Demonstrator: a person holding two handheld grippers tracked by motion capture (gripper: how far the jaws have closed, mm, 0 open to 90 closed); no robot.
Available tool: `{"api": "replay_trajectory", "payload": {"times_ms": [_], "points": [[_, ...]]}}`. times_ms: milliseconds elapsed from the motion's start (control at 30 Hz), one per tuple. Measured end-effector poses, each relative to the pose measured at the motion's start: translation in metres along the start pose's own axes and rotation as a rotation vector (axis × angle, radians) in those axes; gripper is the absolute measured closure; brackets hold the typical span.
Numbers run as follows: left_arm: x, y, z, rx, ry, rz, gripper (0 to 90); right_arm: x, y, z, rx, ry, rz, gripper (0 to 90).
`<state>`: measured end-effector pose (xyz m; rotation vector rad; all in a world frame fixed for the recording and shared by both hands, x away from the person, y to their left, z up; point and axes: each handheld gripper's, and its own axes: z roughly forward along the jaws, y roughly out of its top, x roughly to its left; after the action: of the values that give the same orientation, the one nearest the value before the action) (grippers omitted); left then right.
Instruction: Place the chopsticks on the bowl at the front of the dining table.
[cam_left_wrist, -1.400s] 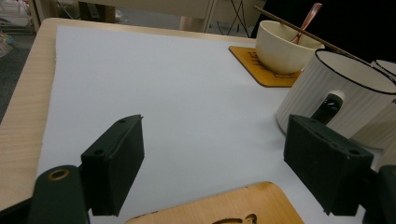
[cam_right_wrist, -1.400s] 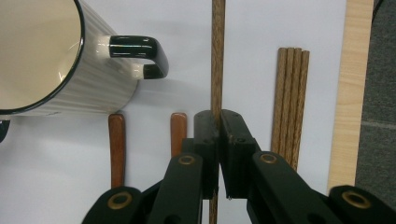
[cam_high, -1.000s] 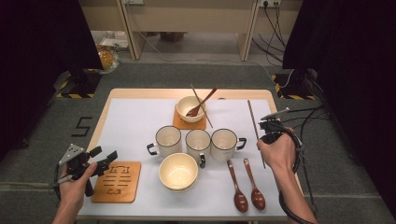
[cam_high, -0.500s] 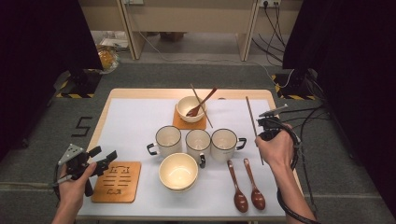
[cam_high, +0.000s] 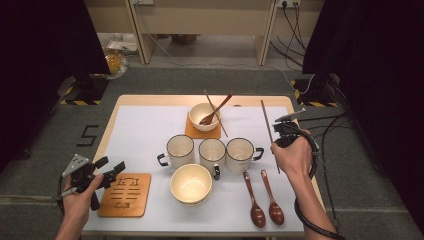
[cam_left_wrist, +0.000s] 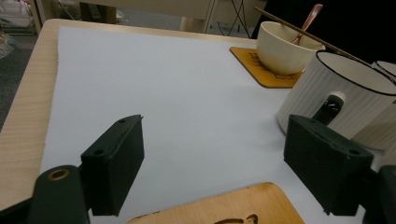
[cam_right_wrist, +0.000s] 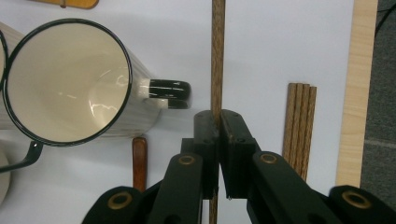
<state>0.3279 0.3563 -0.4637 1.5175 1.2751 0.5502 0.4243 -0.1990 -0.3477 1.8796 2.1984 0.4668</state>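
Observation:
My right gripper (cam_high: 281, 132) (cam_right_wrist: 217, 117) is over the table's right side, shut on a single wooden chopstick (cam_high: 265, 117) (cam_right_wrist: 217, 56). The chopstick sticks out past the jaws both ways and hangs above the white mat. Beside it, a few more chopsticks (cam_right_wrist: 299, 123) lie together near the mat's edge. My left gripper (cam_high: 112, 164) (cam_left_wrist: 215, 140) stands open and holds nothing. It is at the front left, just over the far edge of a wooden coaster (cam_high: 125, 194) (cam_left_wrist: 224, 210).
Three white mugs (cam_high: 212, 152) stand in a row mid-table, the right one (cam_right_wrist: 65, 79) close to the held chopstick. A cream bowl (cam_high: 190, 183) sits in front of them, two wooden spoons (cam_high: 265, 197) to its right. Behind, a bowl (cam_high: 204, 116) with spoon and chopstick rests on a coaster.
The held chopstick and my right hand have drifted slightly to the left. My left gripper has stayed where it was.

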Motion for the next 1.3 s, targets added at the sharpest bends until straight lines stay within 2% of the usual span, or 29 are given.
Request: {"api": "replay_trajectory", "payload": {"times_ms": [1300], "points": [[0.001, 0.000, -0.001, -0.001, 0.001, -0.002, 19.6, 0.018, 0.017, -0.004, -0.022, 0.022, -0.024, 85.7]]}}
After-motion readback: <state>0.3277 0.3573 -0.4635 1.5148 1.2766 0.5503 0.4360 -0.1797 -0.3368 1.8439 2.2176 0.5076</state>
